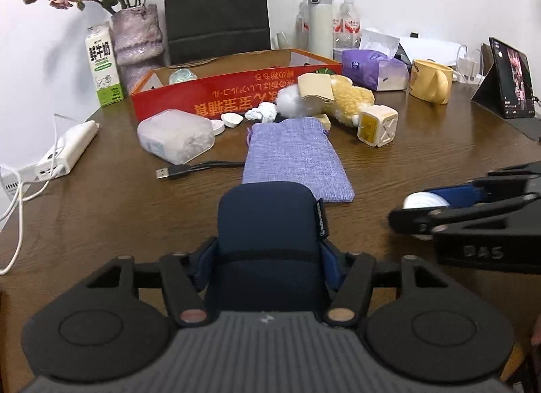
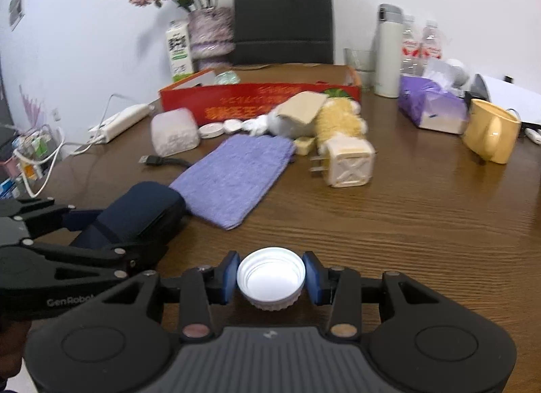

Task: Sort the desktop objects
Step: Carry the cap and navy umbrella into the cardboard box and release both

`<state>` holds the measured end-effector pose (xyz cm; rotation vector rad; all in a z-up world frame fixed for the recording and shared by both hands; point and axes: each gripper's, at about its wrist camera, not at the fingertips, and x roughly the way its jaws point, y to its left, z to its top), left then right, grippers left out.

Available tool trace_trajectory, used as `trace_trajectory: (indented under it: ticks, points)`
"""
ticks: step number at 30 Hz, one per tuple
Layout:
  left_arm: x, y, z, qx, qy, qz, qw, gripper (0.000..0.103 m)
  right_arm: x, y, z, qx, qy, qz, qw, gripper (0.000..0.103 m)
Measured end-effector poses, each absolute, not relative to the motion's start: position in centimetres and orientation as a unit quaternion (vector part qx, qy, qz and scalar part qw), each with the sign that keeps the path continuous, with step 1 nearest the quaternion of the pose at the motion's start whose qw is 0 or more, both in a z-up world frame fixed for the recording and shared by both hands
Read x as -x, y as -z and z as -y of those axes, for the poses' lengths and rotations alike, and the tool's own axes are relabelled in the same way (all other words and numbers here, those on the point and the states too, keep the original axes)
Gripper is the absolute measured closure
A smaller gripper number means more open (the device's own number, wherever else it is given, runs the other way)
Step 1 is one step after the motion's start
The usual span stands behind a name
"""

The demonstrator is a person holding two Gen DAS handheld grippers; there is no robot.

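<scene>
Right at the bottom of the left wrist view, the left gripper (image 1: 268, 258) has a navy pouch (image 1: 267, 224) between its blue fingers (image 1: 203, 266), partly open, pads on both sides, looks like a hold. In the right wrist view the right gripper (image 2: 270, 279) pinches a white bottle cap (image 2: 270, 276), fingers narrowly apart and pressed on its rim. Both hover low over the tabletop (image 2: 422, 224). So I'd guess we're mid-sort, with both items needing to travel to the red box (image 1: 236, 95) at upper centre, clearing the purple cloth bag (image 1: 296, 156) and plush toy (image 1: 351, 95) on the way. Only the right view shows the charger plug (image 2: 348, 163) prongs; only the left shows the tablet (image 1: 512, 78) at far right.
</scene>
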<state>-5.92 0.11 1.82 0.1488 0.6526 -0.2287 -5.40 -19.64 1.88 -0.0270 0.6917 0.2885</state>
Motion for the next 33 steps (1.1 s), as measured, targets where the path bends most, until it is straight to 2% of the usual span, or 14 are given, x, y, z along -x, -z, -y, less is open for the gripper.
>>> trace_trajectory:
  ticks: [3, 8, 14, 18, 21, 26, 30, 33]
  points:
    - [6.8, -3.0, -1.3, -0.039, 0.121, -0.318, 0.939, 0.042, 5.8, -2.1, 18.6, 0.029, -0.158, -0.331, 0.930, 0.063]
    - [6.2, -6.8, -2.5, -0.034, 0.116, -0.257, 0.959, 0.042, 5.5, -3.9, 18.5, 0.019, -0.173, -0.307, 0.936, 0.064]
    - [-3.6, -12.1, -4.3, 0.019, 0.122, -0.263, 0.957, 0.042, -0.6, -9.4, 19.2, 0.019, -0.169, -0.260, 0.950, 0.064]
    - [-10.8, -16.6, -5.8, 0.014, 0.115, -0.269, 0.956, 0.042, -6.8, -14.1, 19.5, 0.034, -0.148, -0.214, 0.965, 0.063]
    - [-16.0, -18.5, -6.6, 0.014, 0.103, -0.284, 0.953, 0.042, -12.5, -16.7, 19.4, 0.031, -0.144, -0.211, 0.966, 0.063]
    - [-24.7, -15.5, -5.5, 0.041, 0.104, -0.378, 0.919, 0.042, -23.4, -16.6, 17.5, 0.025, -0.153, -0.279, 0.948, 0.063]
    - [-29.9, -10.9, -3.0, 0.006, 0.078, -0.445, 0.892, 0.041, -31.4, -12.8, 16.3, -0.023, -0.157, -0.377, 0.912, 0.064]
    - [-33.1, -8.8, -2.1, -0.009, 0.052, -0.460, 0.886, 0.041, -36.0, -9.9, 15.1, -0.041, -0.155, -0.422, 0.892, 0.063]
